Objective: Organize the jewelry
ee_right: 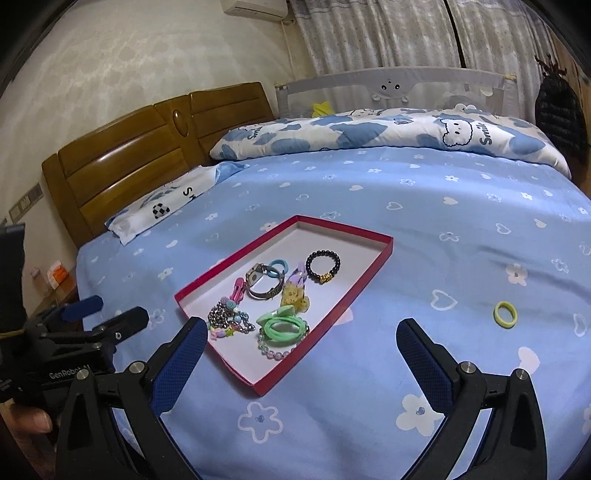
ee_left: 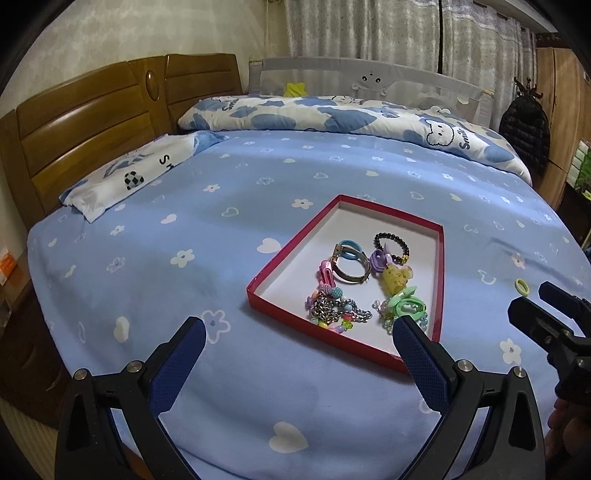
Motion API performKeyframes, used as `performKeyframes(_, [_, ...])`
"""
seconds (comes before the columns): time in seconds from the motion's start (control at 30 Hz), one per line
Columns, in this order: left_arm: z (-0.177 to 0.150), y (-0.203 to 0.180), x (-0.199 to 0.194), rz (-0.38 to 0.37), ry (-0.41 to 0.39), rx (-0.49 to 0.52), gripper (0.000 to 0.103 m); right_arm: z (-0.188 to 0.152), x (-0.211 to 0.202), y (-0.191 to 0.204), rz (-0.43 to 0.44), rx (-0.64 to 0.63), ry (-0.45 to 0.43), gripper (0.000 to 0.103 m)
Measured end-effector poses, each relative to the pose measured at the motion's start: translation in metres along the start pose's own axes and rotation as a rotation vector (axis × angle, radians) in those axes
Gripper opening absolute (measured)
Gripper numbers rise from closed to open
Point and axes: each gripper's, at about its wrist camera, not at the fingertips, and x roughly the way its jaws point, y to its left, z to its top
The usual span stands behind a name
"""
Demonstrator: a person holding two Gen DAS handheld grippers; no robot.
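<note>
One yellow hair tie (ee_right: 505, 314) (loose) | right of right gripper (ee_right: 301, 334) jaws, apart

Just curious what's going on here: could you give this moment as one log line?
left gripper: open, empty | right gripper: open, empty | jewelry: in red tray | yellow hair tie: loose on bed

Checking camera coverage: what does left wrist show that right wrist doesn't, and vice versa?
Only left wrist: the open left gripper seen head-on, its right finger overlapping the shallow red cardboard tray, and a wooden wardrobe at far right.
Only right wrist: the open right gripper over bare blue sheet, a white wall air conditioner, and the left gripper's side.
Both: the tray of jewelry, the yellow-green hair tie lying outside it, and the wooden headboard.
</note>
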Motion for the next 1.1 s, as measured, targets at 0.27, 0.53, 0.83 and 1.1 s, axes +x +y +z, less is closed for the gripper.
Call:
performKeyframes(0.27, [-0.0090, -0.0035, -0.0055, 0.008, -0.030, 0.025, 0.102, -0.0049, 0.0001, 0.0013, -0.023, -0.009, -0.009, 0.103])
performKeyframes(0.53, [-0.0096, -0.0026, -0.0073, 0.010, -0.035, 0.027, 0.102, -0.0038, -0.0032, 0.0008, -0.033, -0.008, -0.016, 0.103])
performKeyframes(0.83, [-0.0086, -0.0012, -0.0073, 0.010, -0.035, 0.026, 0.102, -0.0035, -0.0037, -0.0003, -0.036, -0.010, -0.014, 0.103])
performKeyframes(1.1, [-0.0091, 0.0027, -0.0097, 0.006, -0.047, 0.022, 0.102, -0.0032, -0.0069, -0.0040, -0.044, -0.019, -0.026, 0.103])
